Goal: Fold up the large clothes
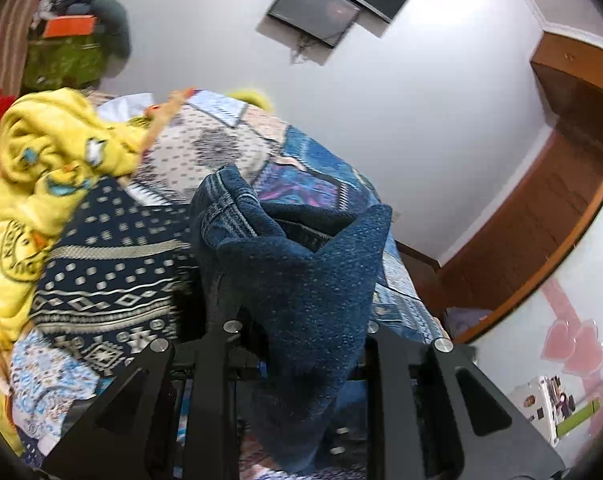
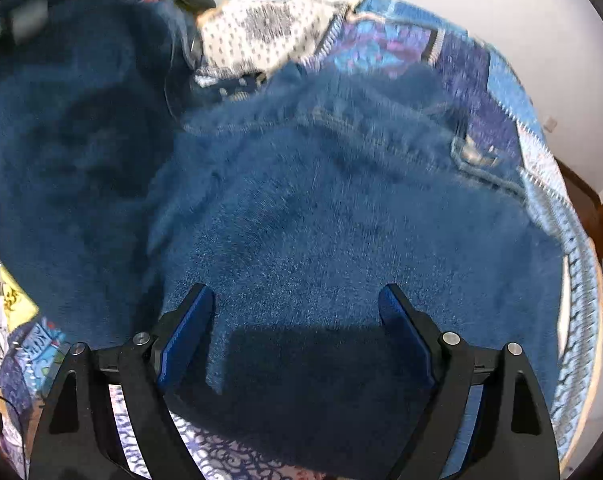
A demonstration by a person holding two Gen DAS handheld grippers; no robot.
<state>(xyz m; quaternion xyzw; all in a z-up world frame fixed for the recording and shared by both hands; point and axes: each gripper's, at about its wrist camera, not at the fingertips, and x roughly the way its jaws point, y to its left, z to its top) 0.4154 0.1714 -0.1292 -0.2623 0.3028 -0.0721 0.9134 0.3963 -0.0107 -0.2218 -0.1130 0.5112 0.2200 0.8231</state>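
Jeans: dark blue denim jeans (image 1: 301,280) rise up the middle of the left wrist view, a seamed edge at the top; in the right wrist view the rest of them (image 2: 341,208) lies spread over the bed and fills most of the frame.
Left gripper: left gripper (image 1: 301,344) has its fingers drawn narrow, pinched on a fold of the jeans that hangs over them and hides the tips.
Right gripper: right gripper (image 2: 297,328) has its fingers wide, nothing between them, hovering just above the flat denim at lower centre.
Bed: patterned bedspread (image 1: 113,280) under the jeans; a yellow blanket (image 1: 41,168) is heaped at the left of the left wrist view.
Risk, slip: the pinch looks to sit on a small fold, and heavy denim could pull out of it when carried across.
Risk, drag: with the right fingers not pressing, the flat part may slide along with the lifted part, so the fold lands crooked.
Risk, snag: a wide swing to the left could catch the yellow blanket.
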